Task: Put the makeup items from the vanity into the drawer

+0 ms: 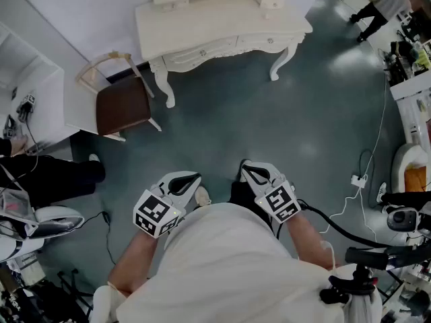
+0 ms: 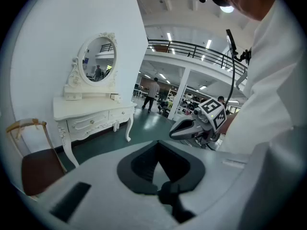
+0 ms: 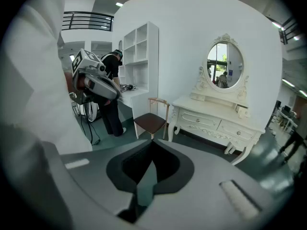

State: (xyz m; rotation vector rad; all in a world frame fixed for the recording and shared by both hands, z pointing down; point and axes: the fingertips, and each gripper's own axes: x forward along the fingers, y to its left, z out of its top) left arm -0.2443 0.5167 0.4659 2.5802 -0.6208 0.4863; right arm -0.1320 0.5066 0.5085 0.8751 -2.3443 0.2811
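The white vanity [image 1: 222,19] stands against the far wall, well ahead of me, with two shut drawers [image 1: 202,52] in its front. It shows with its oval mirror [image 2: 98,59] in the left gripper view and again [image 3: 216,111] in the right gripper view. From this distance I can make out no makeup items, only a small white box [image 1: 273,2] on the top. My left gripper [image 1: 196,177] and right gripper [image 1: 246,169] are held close to my body above the floor. Both are shut with nothing between the jaws.
A brown-seated chair [image 1: 121,103] stands left of the vanity. White shelving [image 1: 27,79] and a person in dark clothes [image 1: 47,173] are at the left. Cables and a power strip [image 1: 357,180] lie on the green floor at the right, near equipment. Another person [image 1: 380,5] walks far off.
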